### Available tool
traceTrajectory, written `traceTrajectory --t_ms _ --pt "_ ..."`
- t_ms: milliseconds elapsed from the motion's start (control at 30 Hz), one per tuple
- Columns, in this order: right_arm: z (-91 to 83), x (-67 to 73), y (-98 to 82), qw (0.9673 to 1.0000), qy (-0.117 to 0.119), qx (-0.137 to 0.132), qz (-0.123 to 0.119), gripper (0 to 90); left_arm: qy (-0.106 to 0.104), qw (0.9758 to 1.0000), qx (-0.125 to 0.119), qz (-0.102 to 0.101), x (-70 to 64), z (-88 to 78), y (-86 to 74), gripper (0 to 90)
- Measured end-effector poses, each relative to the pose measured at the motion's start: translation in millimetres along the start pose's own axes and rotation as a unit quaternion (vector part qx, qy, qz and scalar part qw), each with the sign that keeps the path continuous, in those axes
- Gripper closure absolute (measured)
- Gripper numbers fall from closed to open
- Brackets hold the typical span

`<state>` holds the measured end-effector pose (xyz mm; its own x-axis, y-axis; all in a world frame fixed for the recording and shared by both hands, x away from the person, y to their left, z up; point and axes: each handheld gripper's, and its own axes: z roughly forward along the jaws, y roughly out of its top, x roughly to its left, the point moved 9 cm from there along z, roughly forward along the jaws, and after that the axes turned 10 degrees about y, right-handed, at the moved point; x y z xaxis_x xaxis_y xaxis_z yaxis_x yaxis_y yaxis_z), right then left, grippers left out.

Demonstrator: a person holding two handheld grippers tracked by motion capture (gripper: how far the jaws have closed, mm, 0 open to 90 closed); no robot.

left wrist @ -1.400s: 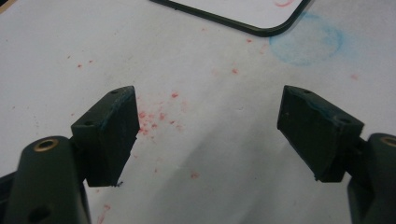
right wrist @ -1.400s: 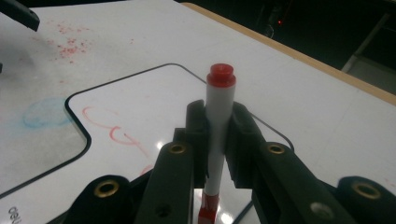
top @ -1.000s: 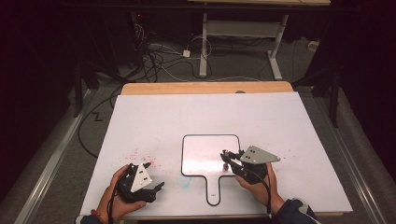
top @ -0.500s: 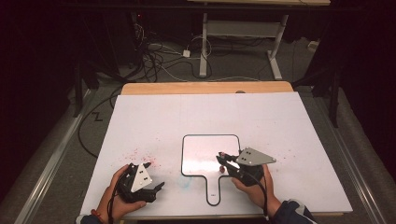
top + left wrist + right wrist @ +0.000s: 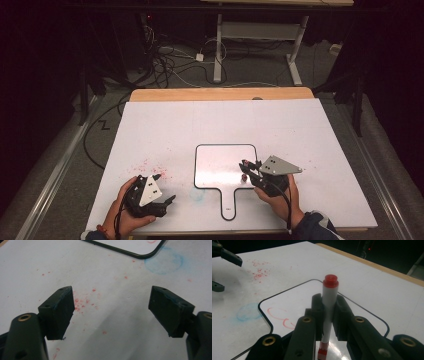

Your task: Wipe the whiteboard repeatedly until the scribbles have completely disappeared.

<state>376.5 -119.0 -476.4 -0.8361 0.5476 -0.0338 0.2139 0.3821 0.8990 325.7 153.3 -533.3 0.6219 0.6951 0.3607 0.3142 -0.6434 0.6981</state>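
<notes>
Right gripper (image 5: 329,315) clamped on a marker (image 5: 329,302), held upright, red end up, lower tip down at a small whiteboard (image 5: 225,167) with a black rim and a handle. Red scrawl (image 5: 279,316) drawn on that board, just beside the jaws. Left gripper (image 5: 111,312) spread wide, holding nothing, low over the table (image 5: 200,125) near its front edge. Red specks (image 5: 82,302) and a faint blue smear (image 5: 162,263) between it and the board. Beyond, broad bare white surface, then a wooden edge (image 5: 220,94).
</notes>
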Motion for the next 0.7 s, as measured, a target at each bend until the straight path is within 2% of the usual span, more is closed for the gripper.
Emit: traceTrajectory --t_ms 67,167,200,300,367,467,600,700 --pt "1.5 4.0 0.5 1.0 0.007 -0.002 -0.003 81.4 -0.001 1.0 0.0 0.002 -0.5 0.2 0.5 20.2" --pt "6.6 20.8 2.8 0.9994 0.033 -0.005 -0.004 81.4 0.0 1.0 -0.001 0.002 -0.7 0.0 0.9 20.1" --pt "9.2 30.4 3.9 0.9991 0.04 -0.003 -0.017 81.3 0.0 1.0 0.0 0.002 -0.5 0.1 0.7 20.1" --pt "10.4 32.5 4.6 0.9989 0.039 0.0 -0.027 81.4 -0.001 1.0 0.0 0.001 -0.5 0.2 0.2 20.1" --pt "9.2 28.5 4.0 0.9991 0.038 0.0 -0.019 81.4 0.0 1.0 -0.001 0.001 -0.2 -0.5 0.3 20.1" --pt "5.6 18.4 2.5 0.9995 0.018 0.003 -0.026 81.4 0.0 1.0 -0.002 -0.001 0.5 -0.9 0.2 20.1" --pt "4.8 2.5 1.8 0.9998 -0.006 0.001 -0.019 81.4 0.0 1.0 -0.001 0.0 -0.3 -0.3 0.6 20.1" --pt "9.1 -2.2 3.7 0.9999 -0.007 -0.005 -0.012 81.4 -0.001 1.0 -0.001 0.001 -0.7 0.2 0.7 20.1"
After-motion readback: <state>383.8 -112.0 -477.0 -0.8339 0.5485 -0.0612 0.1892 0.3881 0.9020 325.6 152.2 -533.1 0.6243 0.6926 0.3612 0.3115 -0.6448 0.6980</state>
